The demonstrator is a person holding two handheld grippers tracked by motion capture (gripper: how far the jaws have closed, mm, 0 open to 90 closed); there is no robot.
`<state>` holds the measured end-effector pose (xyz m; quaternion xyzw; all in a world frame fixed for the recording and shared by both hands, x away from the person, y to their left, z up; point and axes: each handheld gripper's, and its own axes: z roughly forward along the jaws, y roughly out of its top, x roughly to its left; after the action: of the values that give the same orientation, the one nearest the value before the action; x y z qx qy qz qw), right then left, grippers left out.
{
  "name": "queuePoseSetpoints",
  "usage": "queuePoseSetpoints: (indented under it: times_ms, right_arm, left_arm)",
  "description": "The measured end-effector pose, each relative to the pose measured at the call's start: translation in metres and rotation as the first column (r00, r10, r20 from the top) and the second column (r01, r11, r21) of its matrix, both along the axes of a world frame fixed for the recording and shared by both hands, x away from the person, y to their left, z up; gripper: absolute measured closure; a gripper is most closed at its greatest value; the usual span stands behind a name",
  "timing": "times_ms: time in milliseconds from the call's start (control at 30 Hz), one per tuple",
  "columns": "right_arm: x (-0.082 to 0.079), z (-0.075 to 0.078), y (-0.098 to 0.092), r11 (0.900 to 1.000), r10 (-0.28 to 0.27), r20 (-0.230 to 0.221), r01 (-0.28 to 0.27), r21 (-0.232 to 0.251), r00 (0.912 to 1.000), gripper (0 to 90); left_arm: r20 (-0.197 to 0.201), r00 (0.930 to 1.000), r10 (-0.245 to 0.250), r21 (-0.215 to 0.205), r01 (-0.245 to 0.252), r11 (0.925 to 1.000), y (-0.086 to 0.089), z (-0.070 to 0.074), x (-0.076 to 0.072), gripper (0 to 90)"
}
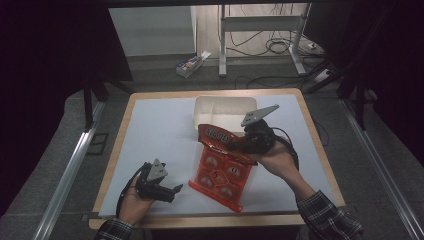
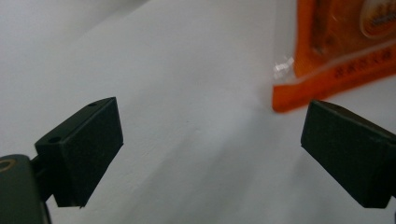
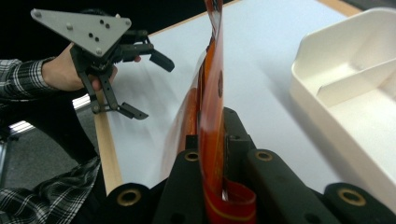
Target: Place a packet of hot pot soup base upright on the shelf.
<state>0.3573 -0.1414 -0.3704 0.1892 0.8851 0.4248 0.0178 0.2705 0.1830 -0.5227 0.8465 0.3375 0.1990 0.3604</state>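
The orange packet (image 1: 220, 165) is pinched by the right gripper (image 1: 239, 146) and lifted off the bench (image 1: 150, 130), probably for the white tray (image 1: 220, 107), while the left gripper (image 1: 170, 192) is spread.

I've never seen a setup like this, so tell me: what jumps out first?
A bright orange snack pack hangs pinched at its top edge in the right tongs, its lower end on the pale table. Behind it sits a white divided tray. The left tongs wait open, near the table's front edge.
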Motion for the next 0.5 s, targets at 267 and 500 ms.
queuePoseSetpoints:
  times_ms: [267,500]
  right_arm:
    - [0.0,0.019,-0.001,1.0,-0.008,0.044,0.009,-0.006,0.999,88.6]
    - [0.007,0.029,-0.004,0.999,-0.034,0.08,0.036,-0.019,0.9962,88.6]
  left_arm:
    - [-0.001,1.0,-0.003,0.003,0.003,1.0,-0.001,0.0,0.0,5.4]
    - [-0.002,1.0,-0.004,0.002,0.004,1.0,-0.001,0.0,0.0,5.4]
